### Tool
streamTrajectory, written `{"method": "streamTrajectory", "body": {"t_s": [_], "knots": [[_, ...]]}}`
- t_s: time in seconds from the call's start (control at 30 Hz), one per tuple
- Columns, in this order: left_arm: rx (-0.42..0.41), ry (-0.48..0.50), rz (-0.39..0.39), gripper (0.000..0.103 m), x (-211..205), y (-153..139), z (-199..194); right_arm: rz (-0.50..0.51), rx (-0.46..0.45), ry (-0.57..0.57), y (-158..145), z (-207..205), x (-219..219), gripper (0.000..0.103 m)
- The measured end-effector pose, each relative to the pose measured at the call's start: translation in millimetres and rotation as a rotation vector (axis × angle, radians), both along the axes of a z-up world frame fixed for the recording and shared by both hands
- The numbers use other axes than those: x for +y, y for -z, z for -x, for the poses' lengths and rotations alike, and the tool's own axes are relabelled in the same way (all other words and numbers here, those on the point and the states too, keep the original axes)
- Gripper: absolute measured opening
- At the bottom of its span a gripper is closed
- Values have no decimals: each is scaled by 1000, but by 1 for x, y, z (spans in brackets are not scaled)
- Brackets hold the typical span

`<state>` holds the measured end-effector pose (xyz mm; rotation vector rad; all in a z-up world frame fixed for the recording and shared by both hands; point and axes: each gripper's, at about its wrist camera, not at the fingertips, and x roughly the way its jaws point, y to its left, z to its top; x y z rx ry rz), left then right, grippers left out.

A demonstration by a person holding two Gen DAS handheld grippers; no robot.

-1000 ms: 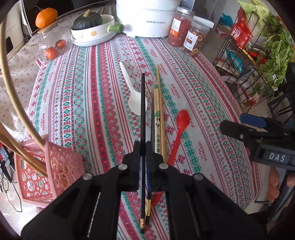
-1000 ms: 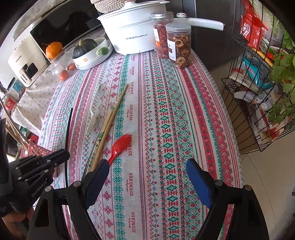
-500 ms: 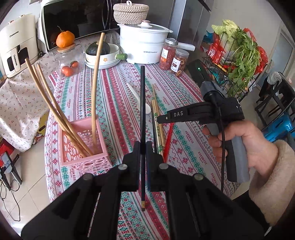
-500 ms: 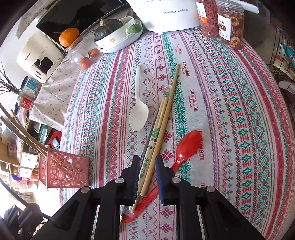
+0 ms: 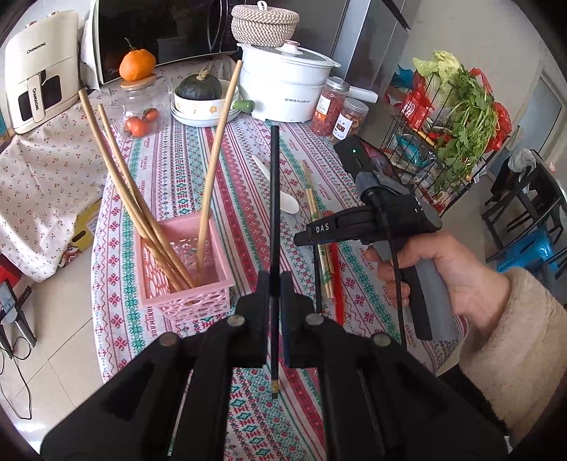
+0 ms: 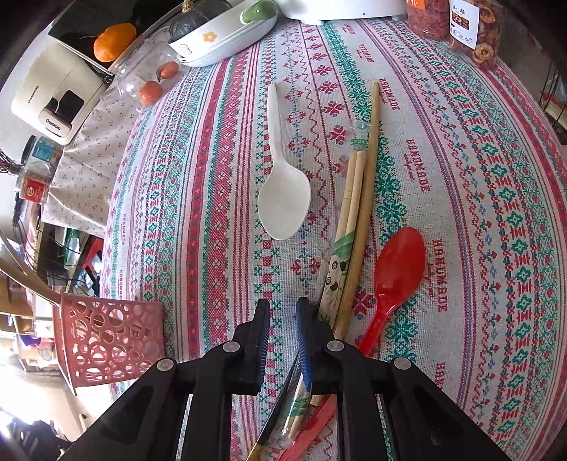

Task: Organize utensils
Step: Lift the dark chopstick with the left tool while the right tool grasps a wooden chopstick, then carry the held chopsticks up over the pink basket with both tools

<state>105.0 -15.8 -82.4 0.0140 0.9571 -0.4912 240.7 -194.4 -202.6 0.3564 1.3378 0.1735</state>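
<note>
Left wrist view: left tool [image 5: 274,283] clamps black chopstick [image 5: 274,212], bound for pink basket [image 5: 184,280]; right tool [image 6: 283,312] narrowed, gripping nothing.

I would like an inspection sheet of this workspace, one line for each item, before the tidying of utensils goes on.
Surface: patterned tablecloth.
Job's things: black chopstick held above the table; long wooden chopsticks standing in pink basket; white spoon, red spoon, wrapped chopsticks, one bare chopstick lying on the cloth.
Clutter: white pot, two jars, pumpkin in a dish, far edge.
Grippers: left gripper shut on the black chopstick; right gripper has just been closing, narrow gap, only cloth between its fingers.
Cables: black cable hanging from right gripper; cords on floor, left.
Surroundings: wire rack with greens; microwave.
</note>
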Motion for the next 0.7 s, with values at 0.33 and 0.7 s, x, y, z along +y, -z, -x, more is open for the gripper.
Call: {"method": "streamTrajectory", "body": {"t_s": [0.33,0.7], "knots": [[-6,-2,9,6,4,-3,1,44,4,12,-9,8,-12,18],[-14,-17,3,6,9,-2,0,257,-49,-44,-8,4,5,13]]}}
